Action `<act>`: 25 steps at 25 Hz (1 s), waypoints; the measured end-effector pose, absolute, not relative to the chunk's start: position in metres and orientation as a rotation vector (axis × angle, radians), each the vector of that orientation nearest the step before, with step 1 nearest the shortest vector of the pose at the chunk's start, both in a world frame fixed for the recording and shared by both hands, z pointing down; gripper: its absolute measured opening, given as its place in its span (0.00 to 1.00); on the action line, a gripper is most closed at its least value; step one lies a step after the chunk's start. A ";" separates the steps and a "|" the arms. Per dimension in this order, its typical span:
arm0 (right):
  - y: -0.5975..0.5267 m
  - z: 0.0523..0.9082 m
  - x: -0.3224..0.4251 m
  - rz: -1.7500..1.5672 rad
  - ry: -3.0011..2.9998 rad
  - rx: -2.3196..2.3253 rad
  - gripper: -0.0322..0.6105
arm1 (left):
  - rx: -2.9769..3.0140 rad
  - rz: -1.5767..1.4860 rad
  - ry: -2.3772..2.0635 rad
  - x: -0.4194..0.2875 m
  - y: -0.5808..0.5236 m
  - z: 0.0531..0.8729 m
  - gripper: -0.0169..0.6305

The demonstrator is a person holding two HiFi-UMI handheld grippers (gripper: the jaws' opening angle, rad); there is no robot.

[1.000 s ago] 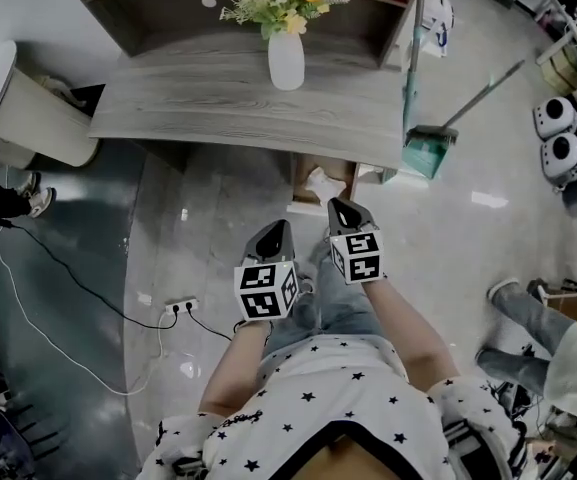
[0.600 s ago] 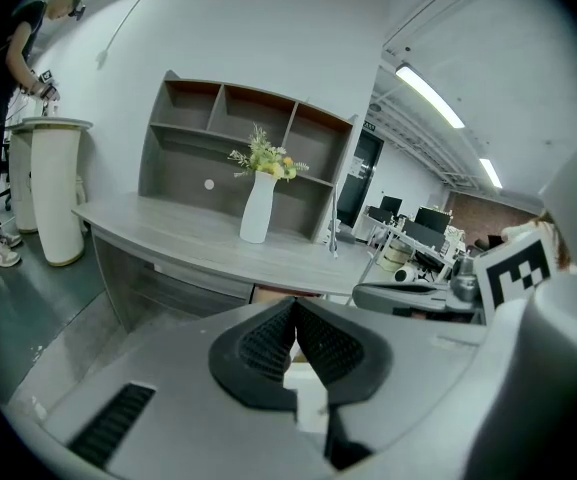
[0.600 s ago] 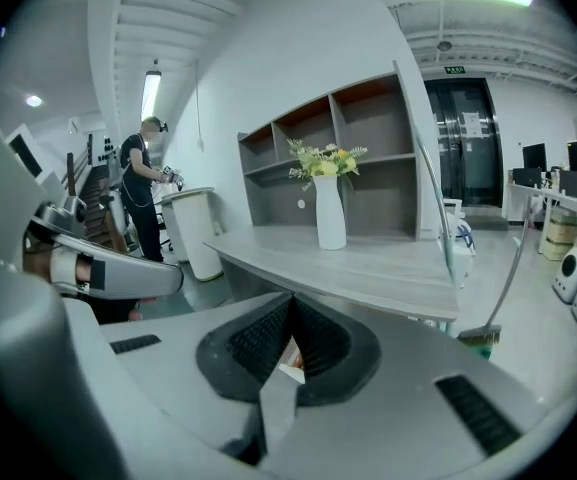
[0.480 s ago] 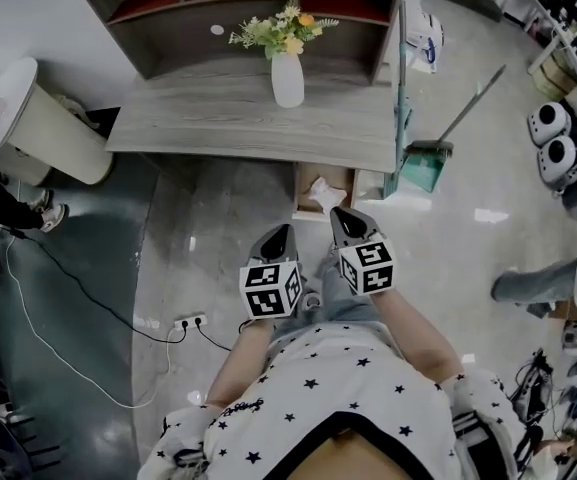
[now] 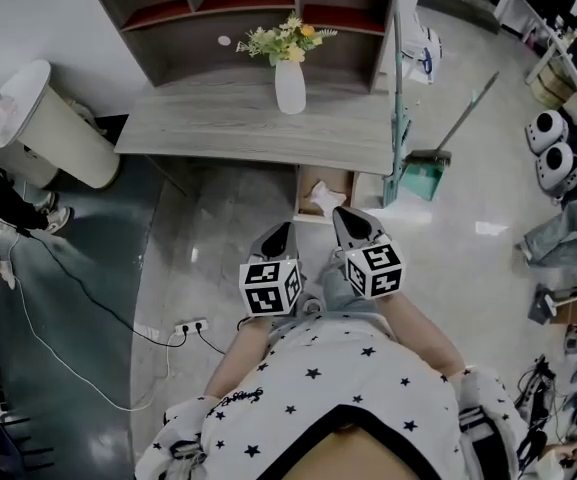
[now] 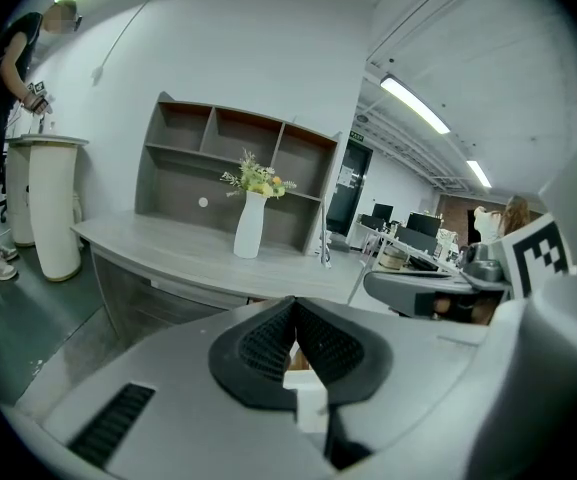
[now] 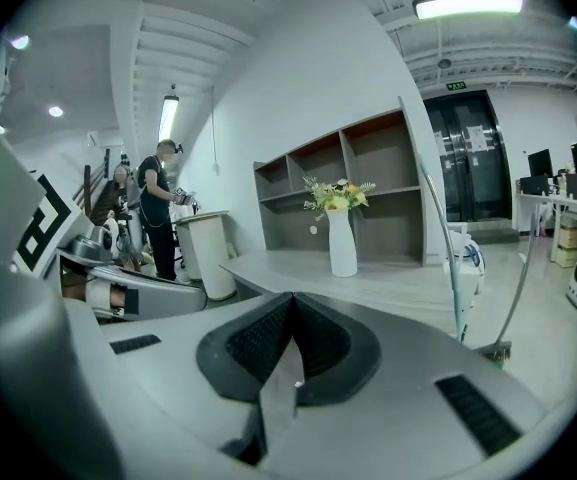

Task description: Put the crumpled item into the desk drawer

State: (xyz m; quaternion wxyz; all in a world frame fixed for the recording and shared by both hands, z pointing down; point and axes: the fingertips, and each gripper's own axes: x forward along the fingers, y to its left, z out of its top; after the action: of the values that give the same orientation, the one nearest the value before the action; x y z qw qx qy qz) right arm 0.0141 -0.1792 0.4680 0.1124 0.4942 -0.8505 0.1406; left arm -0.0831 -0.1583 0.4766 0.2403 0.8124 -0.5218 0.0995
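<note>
The crumpled white item (image 5: 321, 196) lies inside the open desk drawer (image 5: 306, 180), which sticks out under the grey desk (image 5: 228, 128). My left gripper (image 5: 277, 234) is shut and empty, held close to the body, short of the drawer. The right gripper (image 5: 344, 217) is also shut with nothing in it, its tip just below the drawer's front edge. In the left gripper view the jaws (image 6: 293, 305) meet, pointing at the desk (image 6: 168, 253). In the right gripper view the jaws (image 7: 293, 303) are closed too.
A white vase of flowers (image 5: 289, 83) stands on the desk in front of a shelf unit (image 5: 248, 8). A broom and dustpan (image 5: 423, 173) lean at the desk's right end. A pale bin (image 5: 38, 123) stands left; a power strip and cable (image 5: 188, 325) lie on the floor.
The head view has pulled back from the desk, so desk and drawer look smaller and farther. Both grippers stayed shut and close to the body.
</note>
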 end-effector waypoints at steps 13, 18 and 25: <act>-0.170 0.453 0.011 0.418 -2.546 1.464 0.04 | 2.241 0.257 -1.444 -0.085 -0.155 0.470 0.05; -0.172 0.453 0.013 0.408 -2.529 1.463 0.04 | 2.240 0.250 -1.446 -0.084 -0.157 0.468 0.05; -0.176 0.451 0.011 0.418 -2.547 1.457 0.04 | 2.235 0.254 -1.439 -0.083 -0.161 0.471 0.05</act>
State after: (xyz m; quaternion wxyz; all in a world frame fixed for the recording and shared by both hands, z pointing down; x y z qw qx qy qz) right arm 0.0113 -0.1756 0.4509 0.0887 0.4895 -0.8560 0.1405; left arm -0.0829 -0.1615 0.4706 0.2332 0.8139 -0.5240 0.0926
